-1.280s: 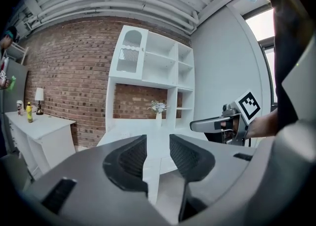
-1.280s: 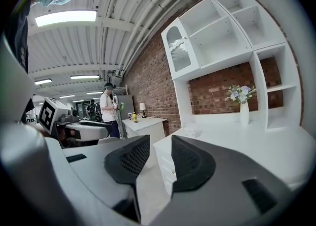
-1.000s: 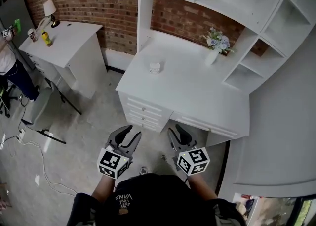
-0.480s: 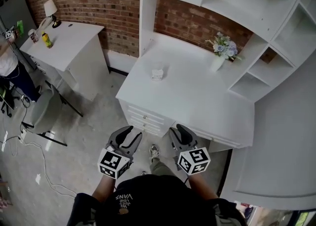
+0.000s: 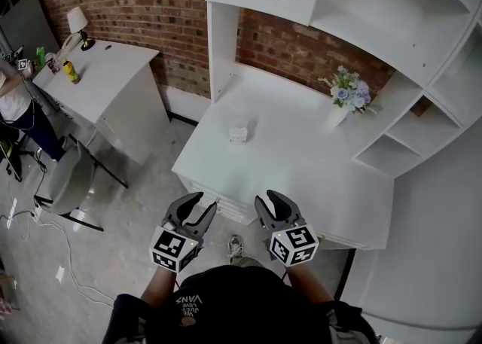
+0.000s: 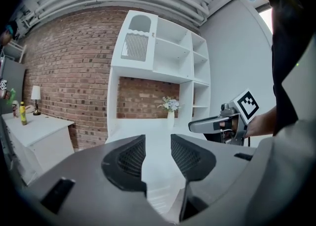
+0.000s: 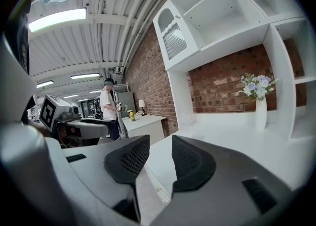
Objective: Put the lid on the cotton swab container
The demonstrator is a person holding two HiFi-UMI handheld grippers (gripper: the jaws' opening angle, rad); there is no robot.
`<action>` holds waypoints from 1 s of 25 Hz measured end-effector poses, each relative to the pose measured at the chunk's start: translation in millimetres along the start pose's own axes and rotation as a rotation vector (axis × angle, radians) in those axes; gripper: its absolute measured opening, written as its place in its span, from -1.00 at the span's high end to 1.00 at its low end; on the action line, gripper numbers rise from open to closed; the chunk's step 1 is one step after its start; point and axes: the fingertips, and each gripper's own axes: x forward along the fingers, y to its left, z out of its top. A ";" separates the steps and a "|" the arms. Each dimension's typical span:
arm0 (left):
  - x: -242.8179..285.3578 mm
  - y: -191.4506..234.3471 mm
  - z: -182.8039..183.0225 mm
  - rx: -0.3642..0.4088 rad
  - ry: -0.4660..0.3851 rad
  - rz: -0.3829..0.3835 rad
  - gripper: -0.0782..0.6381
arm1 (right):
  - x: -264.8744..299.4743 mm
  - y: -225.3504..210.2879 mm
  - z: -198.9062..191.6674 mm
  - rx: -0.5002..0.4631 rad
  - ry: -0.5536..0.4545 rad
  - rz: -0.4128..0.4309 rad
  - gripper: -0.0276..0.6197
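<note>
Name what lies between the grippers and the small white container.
Only bare desk top, in the head view, separates the left gripper and right gripper from the container.

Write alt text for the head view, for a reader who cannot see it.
From above, a person holds the left gripper and right gripper, both empty with jaws apart, at the near edge of a white desk. A small white container sits on the desk, a vase of flowers farther right by the shelves, a brick wall behind.

Small container (image 5: 239, 135) on desk (image 5: 301, 165), vase (image 5: 338, 115) behind right; side table (image 5: 105, 83) left, lamp (image 5: 77, 22) on it.
</note>
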 end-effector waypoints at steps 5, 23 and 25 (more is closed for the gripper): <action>37.9 10.0 11.0 -0.001 0.012 0.011 0.39 | 23.6 -31.1 9.0 -0.003 0.014 0.029 0.55; 116.6 64.7 16.3 -0.025 0.008 0.020 0.39 | 96.2 -90.6 7.4 -0.005 0.062 0.061 0.49; 125.2 77.5 15.6 -0.022 0.013 -0.005 0.39 | 108.9 -92.1 9.5 -0.007 0.045 0.050 0.48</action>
